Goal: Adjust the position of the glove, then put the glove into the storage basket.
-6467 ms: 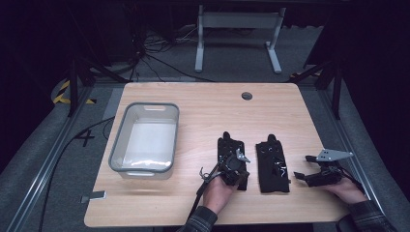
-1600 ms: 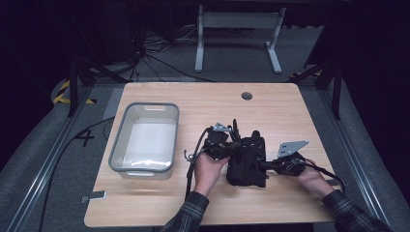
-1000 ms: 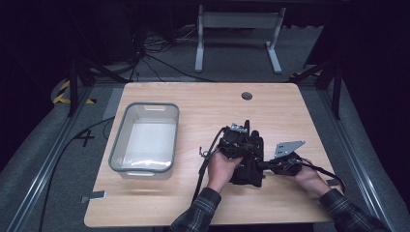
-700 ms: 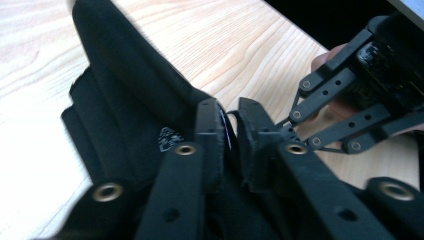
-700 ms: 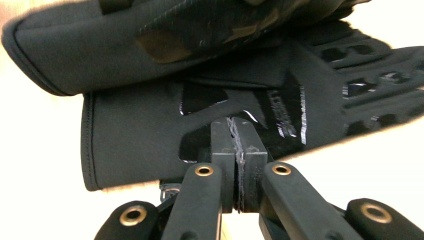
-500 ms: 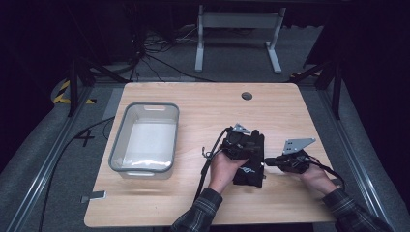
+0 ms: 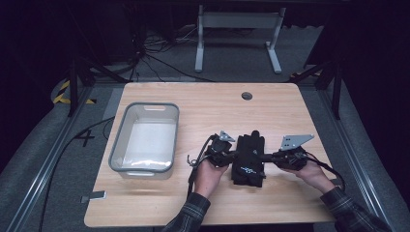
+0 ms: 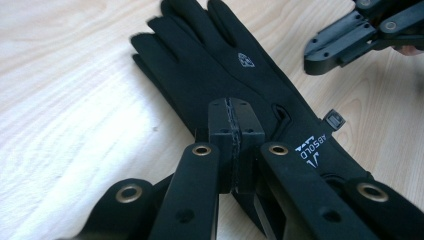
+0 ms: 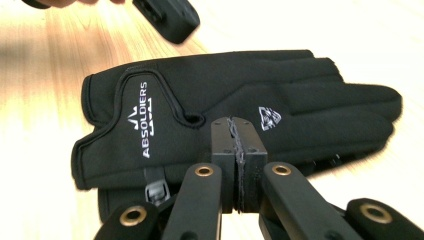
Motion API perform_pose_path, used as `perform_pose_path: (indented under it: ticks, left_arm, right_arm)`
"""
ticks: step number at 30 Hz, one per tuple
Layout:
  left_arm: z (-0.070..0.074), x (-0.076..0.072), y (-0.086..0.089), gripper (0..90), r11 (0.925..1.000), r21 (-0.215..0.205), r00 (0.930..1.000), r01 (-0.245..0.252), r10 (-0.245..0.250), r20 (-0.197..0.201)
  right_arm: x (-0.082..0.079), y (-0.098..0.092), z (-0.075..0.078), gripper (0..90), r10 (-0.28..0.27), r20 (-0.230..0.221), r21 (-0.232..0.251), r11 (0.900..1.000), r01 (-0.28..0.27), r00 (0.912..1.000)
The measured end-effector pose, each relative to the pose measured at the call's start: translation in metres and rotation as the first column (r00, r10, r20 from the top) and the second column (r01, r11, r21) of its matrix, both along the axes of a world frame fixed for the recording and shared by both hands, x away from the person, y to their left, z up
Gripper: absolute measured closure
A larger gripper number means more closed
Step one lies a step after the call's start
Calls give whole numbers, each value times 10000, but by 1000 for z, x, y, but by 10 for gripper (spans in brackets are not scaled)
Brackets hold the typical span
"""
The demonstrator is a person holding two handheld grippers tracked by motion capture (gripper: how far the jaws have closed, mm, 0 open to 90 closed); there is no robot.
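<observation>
We wear dark plaid sleeves [image 7: 192,216]. Our left gripper [image 7: 234,154] and right gripper [image 7: 267,156] are matte black, with brass-ringed rivets, trailing black cables, and a grey three-cornered plate [image 7: 295,140] on top of each.

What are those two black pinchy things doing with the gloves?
A person sits at a wooden table with a pinching tool in each hand. Two black gloves lie stacked, one on top of the other, between the tools. The left gripper and the right gripper both have their jaws closed, and each tip sits at an edge of the gloves, one on either side. Whether they pinch any cloth is hard to tell. A clear plastic tub waits to the left.
</observation>
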State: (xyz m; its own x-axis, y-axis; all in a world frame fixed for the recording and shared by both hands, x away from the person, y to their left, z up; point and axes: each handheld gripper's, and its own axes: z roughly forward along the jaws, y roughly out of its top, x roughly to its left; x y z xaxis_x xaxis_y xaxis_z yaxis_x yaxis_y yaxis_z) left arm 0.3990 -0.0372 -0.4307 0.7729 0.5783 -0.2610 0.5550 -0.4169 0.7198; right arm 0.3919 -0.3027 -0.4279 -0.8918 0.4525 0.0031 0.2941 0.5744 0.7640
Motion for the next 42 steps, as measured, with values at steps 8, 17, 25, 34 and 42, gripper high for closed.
perform_pose_path:
  ticks: [8, 17, 25, 34, 42]
  left_arm:
    - [-19, -1, -22, 894, 9969, 628, 9985, 481, -463, -285]
    - [-24, 0, -26, 896, 9939, 987, 9987, 497, -487, -126]
    - [-23, 3, -23, 897, 9933, 1064, 9990, 439, -428, -123]
    - [-23, 7, -22, 897, 9931, 1087, 9990, 433, -422, -122]
    - [-21, 8, -23, 896, 9925, 1087, 9984, 561, -547, -166]
  right_arm:
    - [19, 7, -18, 900, -224, -109, -756, 9969, 215, 9997]
    - [18, 7, -24, 900, -183, -233, -932, 9955, 161, 9996]
    - [6, 9, -24, 900, 152, -366, -995, 9949, -188, 9992]
    - [-11, 17, -24, 900, 685, -497, -922, 9931, -729, 9964]
    - [-18, 18, -23, 900, 968, -633, -817, 9914, -1018, 9933]
